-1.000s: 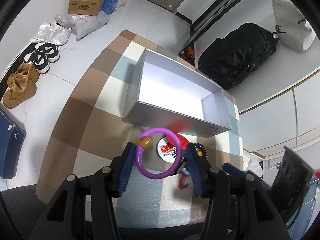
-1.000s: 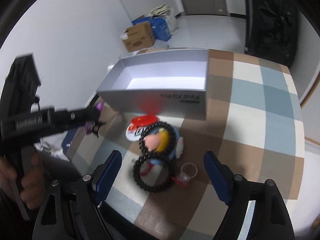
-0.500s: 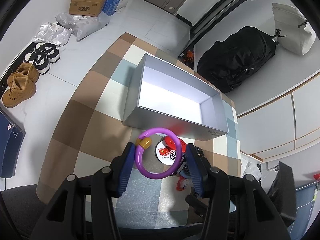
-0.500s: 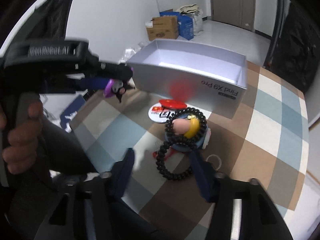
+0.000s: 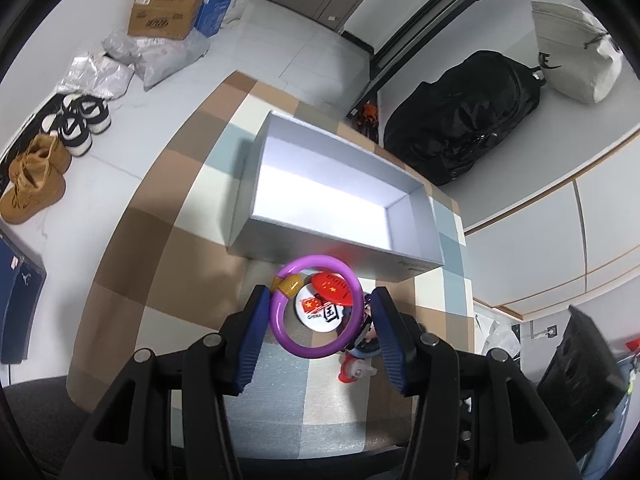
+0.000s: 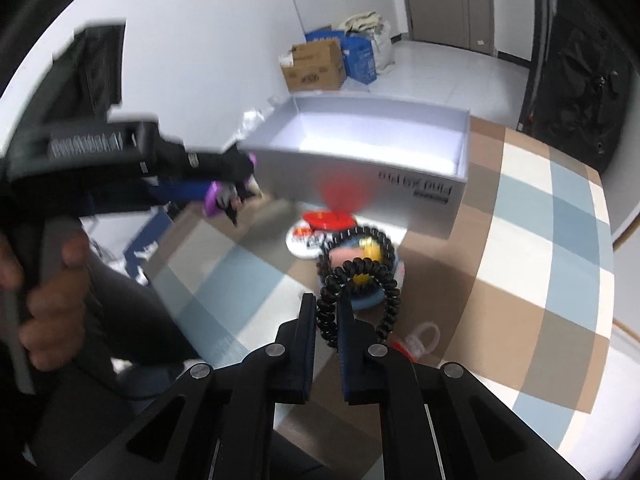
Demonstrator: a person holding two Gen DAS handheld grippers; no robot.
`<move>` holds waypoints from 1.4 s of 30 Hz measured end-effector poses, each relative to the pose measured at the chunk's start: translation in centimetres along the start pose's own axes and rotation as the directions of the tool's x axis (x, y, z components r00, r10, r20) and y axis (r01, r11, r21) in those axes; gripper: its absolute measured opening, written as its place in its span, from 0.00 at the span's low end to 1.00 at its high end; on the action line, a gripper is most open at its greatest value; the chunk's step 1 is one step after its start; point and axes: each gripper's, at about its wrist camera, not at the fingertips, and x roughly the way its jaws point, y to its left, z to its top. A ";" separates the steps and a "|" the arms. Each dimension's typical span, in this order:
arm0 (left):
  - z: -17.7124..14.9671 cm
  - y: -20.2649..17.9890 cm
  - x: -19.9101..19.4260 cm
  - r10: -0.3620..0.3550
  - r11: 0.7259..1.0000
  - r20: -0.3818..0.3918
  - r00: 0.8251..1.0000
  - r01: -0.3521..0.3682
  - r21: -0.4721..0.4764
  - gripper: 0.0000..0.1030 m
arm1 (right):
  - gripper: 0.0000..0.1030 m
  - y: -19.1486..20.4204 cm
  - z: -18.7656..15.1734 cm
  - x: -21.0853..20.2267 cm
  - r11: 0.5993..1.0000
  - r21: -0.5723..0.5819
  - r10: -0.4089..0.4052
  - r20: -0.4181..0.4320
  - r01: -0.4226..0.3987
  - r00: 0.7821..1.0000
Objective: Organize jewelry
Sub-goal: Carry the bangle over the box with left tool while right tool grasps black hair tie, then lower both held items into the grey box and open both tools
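Note:
My left gripper is shut on a purple ring bracelet with a yellow bead and holds it above the checked table, just short of the open grey box. My right gripper is shut on a black coiled bracelet and lifts it over a small toy figure. The box also shows in the right wrist view, as does the left gripper with the purple ring. A red and white badge lies in front of the box.
A small clear ring with a red part lies on the table by the right gripper. On the floor are shoes, cardboard boxes and a black bag. The checked table ends close on the left.
My right gripper has closed on the black coiled bracelet and raised it off the toy. My left gripper has risen a little with the purple ring, keeping over the badge.

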 end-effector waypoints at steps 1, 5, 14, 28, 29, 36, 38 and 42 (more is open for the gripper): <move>0.0 -0.3 -0.2 -0.004 1.000 0.012 1.000 0.004 0.007 0.44 | 0.09 -0.1 0.3 -0.5 1.000 0.012 0.016 0.019 -0.016 1.000; 0.1 -1.3 -1.2 -0.009 0.999 0.072 0.997 0.005 0.049 0.44 | 0.09 -0.3 1.6 -2.3 0.997 0.037 0.064 0.104 -0.068 0.993; 2.3 -2.2 -1.4 -0.048 0.996 0.156 0.987 0.036 0.079 0.45 | 0.09 -1.1 5.9 -4.1 0.996 0.041 0.064 0.266 -0.078 0.962; 5.4 -1.7 2.2 -0.028 1.000 0.089 0.996 0.027 0.006 0.44 | 0.09 -5.0 9.6 -0.8 0.979 0.160 0.081 0.277 -0.129 0.958; 5.5 -1.6 2.4 -0.019 1.000 0.083 0.996 0.018 0.005 0.44 | 0.09 -5.3 9.7 -0.4 0.977 0.168 0.085 0.270 -0.134 0.959; 6.1 -1.6 3.6 -0.020 1.000 0.043 0.999 0.021 -0.019 0.45 | 0.09 -6.5 10.2 1.9 0.969 0.215 0.083 0.188 -0.123 0.979; 6.2 -1.4 3.8 -0.028 0.999 0.033 0.999 0.029 -0.027 0.45 | 0.09 -6.5 10.3 2.3 0.967 0.222 0.090 0.170 -0.128 0.981; 6.6 -1.2 4.1 -0.073 0.995 0.026 0.997 0.075 -0.070 0.45 | 0.12 -6.5 10.4 2.7 0.969 0.216 0.084 0.163 -0.119 0.983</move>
